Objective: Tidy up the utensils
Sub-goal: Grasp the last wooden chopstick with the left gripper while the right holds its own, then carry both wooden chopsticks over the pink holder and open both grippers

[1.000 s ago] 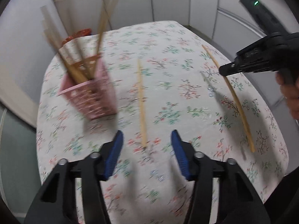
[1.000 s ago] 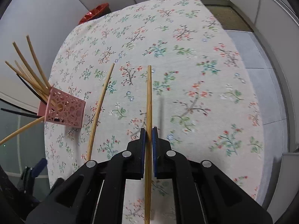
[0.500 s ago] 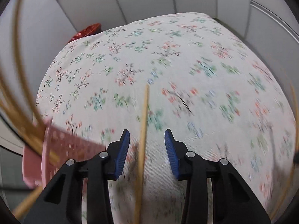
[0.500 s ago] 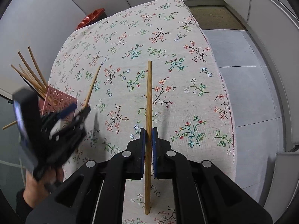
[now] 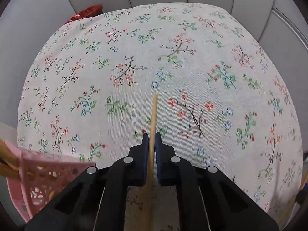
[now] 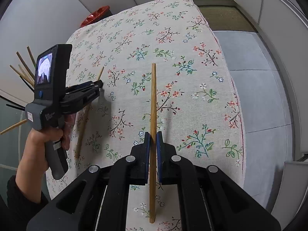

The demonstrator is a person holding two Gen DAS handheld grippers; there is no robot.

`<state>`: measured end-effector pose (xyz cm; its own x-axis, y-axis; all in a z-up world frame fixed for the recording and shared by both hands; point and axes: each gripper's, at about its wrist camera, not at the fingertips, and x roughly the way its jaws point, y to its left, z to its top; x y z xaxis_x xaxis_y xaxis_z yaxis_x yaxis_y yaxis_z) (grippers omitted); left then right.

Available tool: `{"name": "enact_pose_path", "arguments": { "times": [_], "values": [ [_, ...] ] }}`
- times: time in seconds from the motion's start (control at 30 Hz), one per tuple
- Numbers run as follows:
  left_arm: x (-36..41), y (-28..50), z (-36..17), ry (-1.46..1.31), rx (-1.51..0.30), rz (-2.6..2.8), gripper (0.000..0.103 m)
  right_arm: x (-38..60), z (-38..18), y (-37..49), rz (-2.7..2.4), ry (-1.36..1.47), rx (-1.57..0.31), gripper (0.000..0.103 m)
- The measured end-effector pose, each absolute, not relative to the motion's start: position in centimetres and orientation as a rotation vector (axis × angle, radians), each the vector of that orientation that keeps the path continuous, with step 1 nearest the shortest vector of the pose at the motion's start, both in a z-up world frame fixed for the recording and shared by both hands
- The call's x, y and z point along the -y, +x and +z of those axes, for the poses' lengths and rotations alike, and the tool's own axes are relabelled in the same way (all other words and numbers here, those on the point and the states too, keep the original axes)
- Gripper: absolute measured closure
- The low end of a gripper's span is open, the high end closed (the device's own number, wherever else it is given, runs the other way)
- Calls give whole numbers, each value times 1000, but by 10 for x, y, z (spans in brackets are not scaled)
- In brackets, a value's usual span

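Observation:
My left gripper (image 5: 152,140) is shut on a wooden chopstick (image 5: 153,115) that lies on the floral tablecloth (image 5: 173,57). The pink perforated utensil basket (image 5: 42,175) with several chopsticks stands at its lower left. My right gripper (image 6: 153,141) is shut on a second wooden chopstick (image 6: 153,100) and holds it above the cloth. In the right wrist view the left gripper (image 6: 99,83) shows at the left, clamped on its chopstick (image 6: 82,127). Chopsticks in the basket (image 6: 23,71) stick up behind it.
A red object (image 5: 84,13) sits at the table's far left edge, also in the right wrist view (image 6: 96,15). The table's right edge (image 6: 236,104) drops to a grey tiled floor. White wall panels stand behind the table.
My left gripper has moved down over the lying chopstick and shut on it. My right gripper has lifted its chopstick and drawn back toward the table's right side.

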<state>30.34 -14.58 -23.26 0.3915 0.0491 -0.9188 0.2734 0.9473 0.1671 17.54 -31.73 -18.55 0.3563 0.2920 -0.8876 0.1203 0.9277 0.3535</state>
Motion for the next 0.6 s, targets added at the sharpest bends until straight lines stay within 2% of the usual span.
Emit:
{"name": "enact_pose_path", "arguments": {
  "times": [0.27,0.6],
  "values": [
    [142,244,-219,327,-1144,-221,97,317,-168,160,98,386,-1160,97],
    [128,139,-154,327,-965,-344,97,322,-131,131,65,375,-1043,97]
  ]
}}
